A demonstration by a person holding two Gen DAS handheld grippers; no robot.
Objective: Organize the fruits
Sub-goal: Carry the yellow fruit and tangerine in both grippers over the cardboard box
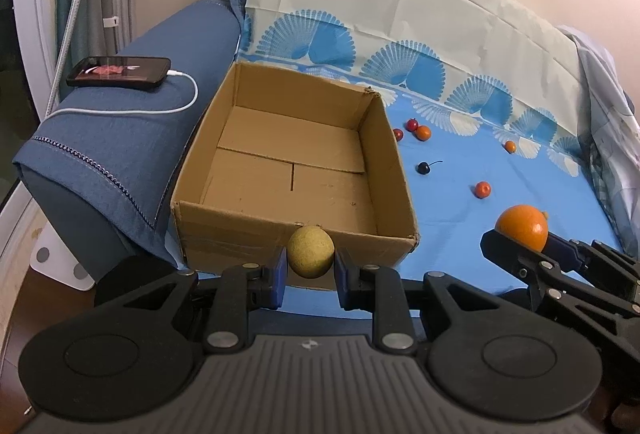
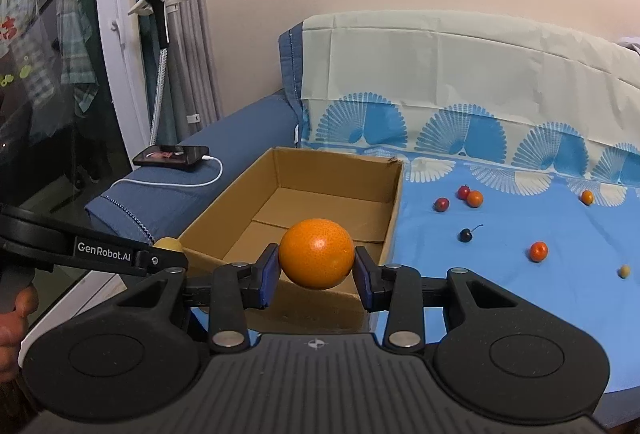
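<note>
Left wrist view: a yellow fruit (image 1: 311, 252) is pinched at its widest part by the left gripper (image 1: 311, 266), just short of the cardboard box (image 1: 400, 170); judged light, firm and rough-skinned.

Right wrist view: the orange (image 2: 316, 254) is clamped across its middle by the right gripper (image 2: 316, 270), before the box's near wall; judged heavier, smooth, liable to roll

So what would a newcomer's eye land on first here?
Probably the orange clamped in the right gripper, just before the near wall of the empty cardboard box. Next, the yellow-green fruit gripped by the left gripper, then small fruits scattered on the blue cloth.
</note>
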